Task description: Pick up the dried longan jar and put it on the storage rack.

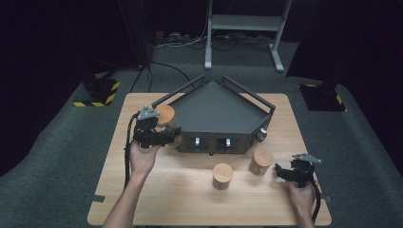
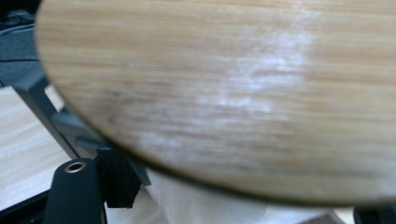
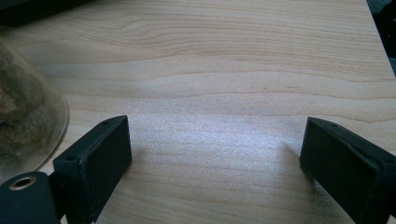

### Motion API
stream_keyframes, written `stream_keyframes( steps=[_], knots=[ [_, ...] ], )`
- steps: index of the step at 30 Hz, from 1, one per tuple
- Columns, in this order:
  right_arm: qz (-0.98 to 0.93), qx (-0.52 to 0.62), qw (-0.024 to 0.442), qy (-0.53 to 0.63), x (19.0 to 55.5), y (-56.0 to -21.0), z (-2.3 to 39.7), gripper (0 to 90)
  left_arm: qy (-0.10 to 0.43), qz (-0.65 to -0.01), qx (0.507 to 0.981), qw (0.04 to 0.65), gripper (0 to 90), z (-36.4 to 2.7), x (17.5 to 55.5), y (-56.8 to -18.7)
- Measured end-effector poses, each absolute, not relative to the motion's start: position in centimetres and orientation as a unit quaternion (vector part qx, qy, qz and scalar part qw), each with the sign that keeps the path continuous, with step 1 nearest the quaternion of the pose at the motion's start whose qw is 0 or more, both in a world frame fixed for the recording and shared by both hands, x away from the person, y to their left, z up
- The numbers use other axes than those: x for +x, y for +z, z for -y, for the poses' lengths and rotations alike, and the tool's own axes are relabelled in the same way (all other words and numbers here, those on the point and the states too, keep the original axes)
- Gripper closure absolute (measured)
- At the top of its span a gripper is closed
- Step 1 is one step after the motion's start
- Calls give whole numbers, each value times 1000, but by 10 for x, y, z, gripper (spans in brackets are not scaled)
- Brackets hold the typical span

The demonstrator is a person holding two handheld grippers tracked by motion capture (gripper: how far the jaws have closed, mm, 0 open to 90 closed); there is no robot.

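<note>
Clamped around a wooden-lidded jar (image 1: 167,119), the left claw (image 1: 164,137) holds it at the grey tray's (image 1: 218,111) left corner, off the worktop (image 1: 190,199). Its smooth body could slip through the pads, or the base could clip the tray's rail. The jar stands upright, long axis vertical, lid up. Over bare worktop, the right claw (image 1: 281,172) gapes empty.

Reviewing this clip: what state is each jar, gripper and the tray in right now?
Left gripper: shut on held jar.
Held jar: lidded, gripped beside the tray's left edge.
Right gripper: open, nothing between its jaws.
Middle jar: upright on table, lidded.
Right jar: upright on table, lidded.
Tray: holds nothing.
</note>
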State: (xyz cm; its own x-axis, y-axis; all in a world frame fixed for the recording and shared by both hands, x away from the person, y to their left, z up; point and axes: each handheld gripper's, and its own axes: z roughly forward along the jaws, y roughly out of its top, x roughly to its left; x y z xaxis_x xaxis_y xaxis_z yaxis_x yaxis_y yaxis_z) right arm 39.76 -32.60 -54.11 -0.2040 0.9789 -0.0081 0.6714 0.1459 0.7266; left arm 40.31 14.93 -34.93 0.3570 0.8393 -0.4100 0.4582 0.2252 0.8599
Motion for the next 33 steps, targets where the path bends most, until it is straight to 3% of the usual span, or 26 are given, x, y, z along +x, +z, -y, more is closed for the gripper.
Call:
stream_keyframes(
  steps=[12,33],
  knots=[
    [-714,578,253,305,398,-541,326,85,183,-530,609,562,258,-137,432,-331],
    [-714,578,253,305,398,-541,326,85,197,-562,599,536,259,-114,485,-351]
  ],
)
